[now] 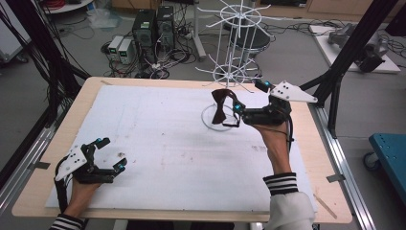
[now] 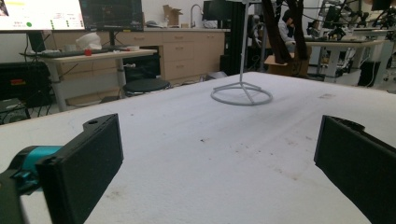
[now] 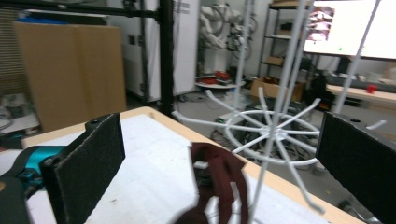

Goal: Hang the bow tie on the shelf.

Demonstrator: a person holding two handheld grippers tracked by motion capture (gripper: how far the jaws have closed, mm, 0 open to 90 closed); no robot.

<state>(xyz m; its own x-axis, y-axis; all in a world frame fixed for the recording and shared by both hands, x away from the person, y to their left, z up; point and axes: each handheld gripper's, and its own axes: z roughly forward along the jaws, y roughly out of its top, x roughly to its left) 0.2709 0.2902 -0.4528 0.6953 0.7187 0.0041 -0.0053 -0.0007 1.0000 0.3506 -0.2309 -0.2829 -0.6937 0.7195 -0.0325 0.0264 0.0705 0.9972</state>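
Observation:
A dark maroon bow tie (image 1: 219,104) hangs on a prong of the white wire rack (image 1: 238,43) at the far middle of the table. In the right gripper view the bow tie (image 3: 220,179) droops from a white prong, with the rack's ring (image 3: 275,135) just behind it. My right gripper (image 1: 248,97) is open beside the tie, and its jaws stand wide on either side without touching it (image 3: 223,140). My left gripper (image 1: 111,153) rests open at the near left of the white mat, nothing between its jaws (image 2: 219,154).
The rack's round base (image 2: 241,95) stands on the white mat (image 1: 158,143), far ahead of the left gripper. The wooden table edge (image 1: 316,158) frames the mat. Black frame posts (image 1: 349,48) rise at the right; computers and cables lie on the floor behind.

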